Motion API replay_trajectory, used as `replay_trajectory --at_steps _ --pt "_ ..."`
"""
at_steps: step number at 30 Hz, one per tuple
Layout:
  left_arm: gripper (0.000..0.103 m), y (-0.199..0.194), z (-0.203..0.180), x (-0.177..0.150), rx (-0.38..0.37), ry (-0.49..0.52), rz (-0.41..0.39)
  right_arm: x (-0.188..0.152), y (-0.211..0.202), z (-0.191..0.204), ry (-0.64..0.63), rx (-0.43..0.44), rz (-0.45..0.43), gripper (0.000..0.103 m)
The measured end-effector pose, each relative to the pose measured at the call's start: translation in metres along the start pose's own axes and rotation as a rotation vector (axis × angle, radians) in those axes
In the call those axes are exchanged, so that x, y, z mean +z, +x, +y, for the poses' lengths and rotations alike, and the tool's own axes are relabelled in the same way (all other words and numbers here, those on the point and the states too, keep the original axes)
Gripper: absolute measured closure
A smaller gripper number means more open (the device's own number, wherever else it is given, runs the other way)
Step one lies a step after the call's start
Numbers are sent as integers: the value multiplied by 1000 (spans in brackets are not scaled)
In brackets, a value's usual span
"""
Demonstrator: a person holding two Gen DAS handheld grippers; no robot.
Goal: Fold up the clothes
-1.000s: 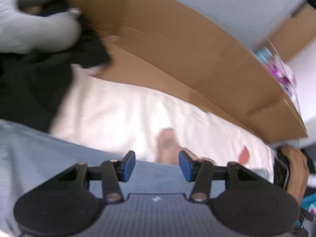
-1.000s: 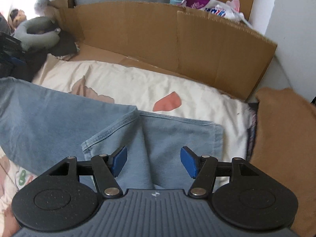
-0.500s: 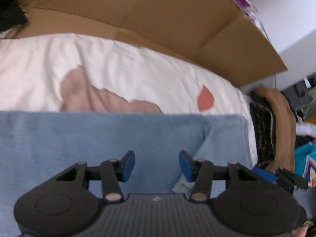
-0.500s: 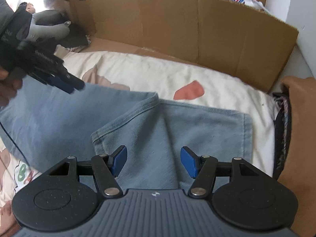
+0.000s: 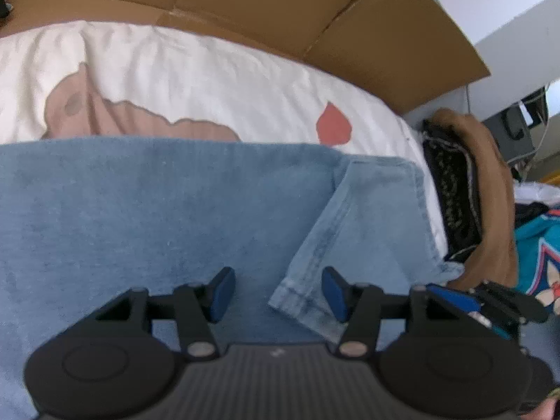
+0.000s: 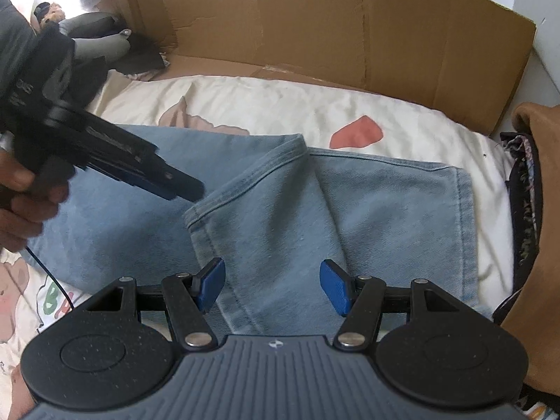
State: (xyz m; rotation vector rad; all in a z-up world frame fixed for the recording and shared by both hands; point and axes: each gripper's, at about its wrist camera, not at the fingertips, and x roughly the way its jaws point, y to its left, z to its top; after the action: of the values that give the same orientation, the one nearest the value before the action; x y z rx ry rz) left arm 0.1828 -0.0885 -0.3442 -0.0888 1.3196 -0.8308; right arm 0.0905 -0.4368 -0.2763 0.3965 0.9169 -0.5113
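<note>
jeans (image 6: 280, 203) lie flat on the white sheet (image 6: 385, 105), their far edge near the cardboard wall (image 6: 350, 28), bare sheet between | left gripper (image 5: 276, 292) and right gripper (image 6: 271, 283) hover over the leg hem, jaws apart, empty | right view alone shows the hand (image 6: 21, 203) holding the left gripper

Bed (image 6: 402, 119) with cream printed sheet; blue jeans (image 6: 273, 210) spread flat on it, brown garment (image 6: 539, 189) at edge.
</note>
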Motion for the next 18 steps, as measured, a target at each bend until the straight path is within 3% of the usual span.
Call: replay_trajectory --at_steps 4,9,10,18 --pt "47 8 6 -5 -73 -22 23 -3 3 7 -28 17 9 37" --pt "64 2 3 -7 -132 -55 10 -4 3 13 -55 14 4 37" --pt "73 1 3 -7 -143 -62 7 -4 3 13 -58 14 2 37" --pt "82 -11 -4 -8 -230 -106 -20 -1 0 25 -96 46 -31 37"
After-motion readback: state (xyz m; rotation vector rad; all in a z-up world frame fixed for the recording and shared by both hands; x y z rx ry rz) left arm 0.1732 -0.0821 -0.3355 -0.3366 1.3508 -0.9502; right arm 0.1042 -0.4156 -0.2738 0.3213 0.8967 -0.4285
